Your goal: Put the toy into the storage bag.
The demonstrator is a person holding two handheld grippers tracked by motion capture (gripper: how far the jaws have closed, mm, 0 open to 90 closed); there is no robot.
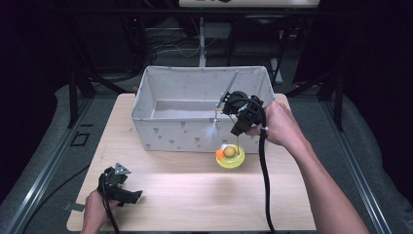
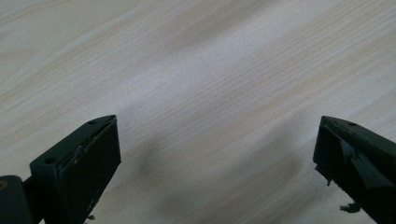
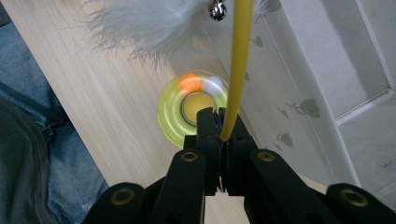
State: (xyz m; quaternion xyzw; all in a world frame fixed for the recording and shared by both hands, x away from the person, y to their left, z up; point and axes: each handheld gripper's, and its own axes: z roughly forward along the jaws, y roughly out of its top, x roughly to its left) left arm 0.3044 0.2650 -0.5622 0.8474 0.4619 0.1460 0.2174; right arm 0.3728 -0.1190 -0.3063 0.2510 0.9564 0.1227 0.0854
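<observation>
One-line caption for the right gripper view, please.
Right gripper shut on a yellow wand above a yellow disc toy, white feathers and a bell dangling beside the fabric bin.

Lighting: bright overhead pool on pale desk [image 1: 195, 190]; surroundings near black. Soft shadows under left claw [image 2: 215, 154]. Feather tuft [image 3: 154, 23] blurred, yellow disc [image 3: 194, 109] smeared. High view slightly soft, low-resolution.

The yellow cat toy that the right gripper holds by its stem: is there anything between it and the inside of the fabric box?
Only the box's own near wall. The right gripper pinches the toy's yellow stem, and the round base hangs in front of that wall, lower than the rim. The box's inside looks bare, so the toy must be lifted over the rim.
</observation>
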